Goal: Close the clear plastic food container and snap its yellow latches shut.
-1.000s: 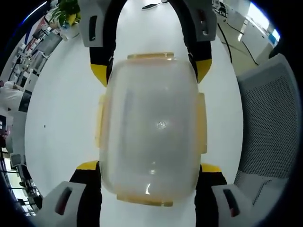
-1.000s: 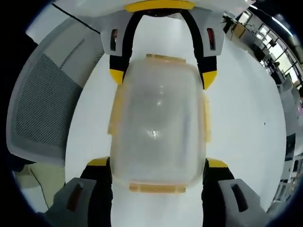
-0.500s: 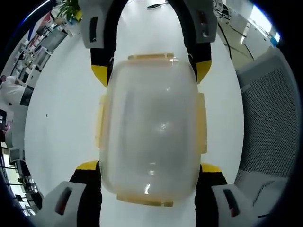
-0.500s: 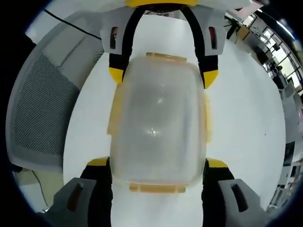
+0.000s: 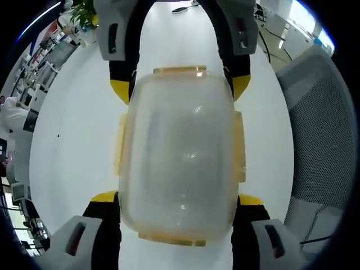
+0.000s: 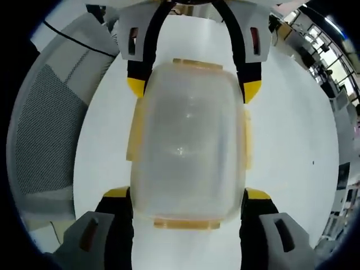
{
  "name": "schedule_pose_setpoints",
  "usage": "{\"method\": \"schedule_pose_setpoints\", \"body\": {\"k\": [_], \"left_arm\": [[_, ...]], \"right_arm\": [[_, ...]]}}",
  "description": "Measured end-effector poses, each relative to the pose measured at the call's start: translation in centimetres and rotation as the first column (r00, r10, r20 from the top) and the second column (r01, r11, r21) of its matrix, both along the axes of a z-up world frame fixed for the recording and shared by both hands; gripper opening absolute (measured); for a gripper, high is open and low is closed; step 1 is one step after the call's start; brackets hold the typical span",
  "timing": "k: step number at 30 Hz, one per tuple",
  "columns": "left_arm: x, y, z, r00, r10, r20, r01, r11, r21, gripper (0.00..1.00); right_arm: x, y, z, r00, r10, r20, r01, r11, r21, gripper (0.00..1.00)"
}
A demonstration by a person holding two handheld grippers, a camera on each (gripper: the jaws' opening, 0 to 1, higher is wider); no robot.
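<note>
Clear rounded plastic food container [image 5: 180,157] with yellow latches [image 5: 118,143] is clamped endwise between left gripper [image 5: 179,198] and right gripper [image 6: 188,194]. White table [image 5: 73,140] is seen beyond its side edges.

container [image 5: 180,152]: cloudy, translucent plastic, smooth, with soft glossy highlights
latches [image 5: 240,147]: pale yellow plastic, semi-translucent, smooth
tabletop [image 5: 73,140]: white, smooth, faint sheen
chair [image 6: 48,129]: grey woven mesh back, matt, in a smooth grey plastic frame
fingers [image 6: 251,90]: black matt plastic with yellow tips; grey plastic housings behind
</note>
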State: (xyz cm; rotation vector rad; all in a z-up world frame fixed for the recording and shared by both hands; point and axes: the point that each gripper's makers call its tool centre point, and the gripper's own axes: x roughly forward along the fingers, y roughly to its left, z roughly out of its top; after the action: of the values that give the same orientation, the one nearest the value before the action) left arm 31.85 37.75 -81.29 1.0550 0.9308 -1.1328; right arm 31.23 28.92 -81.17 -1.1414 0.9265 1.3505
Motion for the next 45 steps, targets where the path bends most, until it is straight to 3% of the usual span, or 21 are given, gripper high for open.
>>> {"method": "schedule_pose_setpoints", "body": {"k": [28,45], "left_arm": [[4.0,1.6,0.2,0.996,-0.089,0.005,0.09,0.995,-0.04,0.79],[6.4,1.5,0.3,0.998,-0.068,0.005,0.069,0.997,-0.044,0.79]], "right_arm": [[3.1,1.6,0.1,0.995,-0.095,0.012,0.096,0.994,-0.057,0.75],[5.8,1.5,0.1,0.997,-0.076,0.012,0.077,0.995,-0.065,0.75]]}}
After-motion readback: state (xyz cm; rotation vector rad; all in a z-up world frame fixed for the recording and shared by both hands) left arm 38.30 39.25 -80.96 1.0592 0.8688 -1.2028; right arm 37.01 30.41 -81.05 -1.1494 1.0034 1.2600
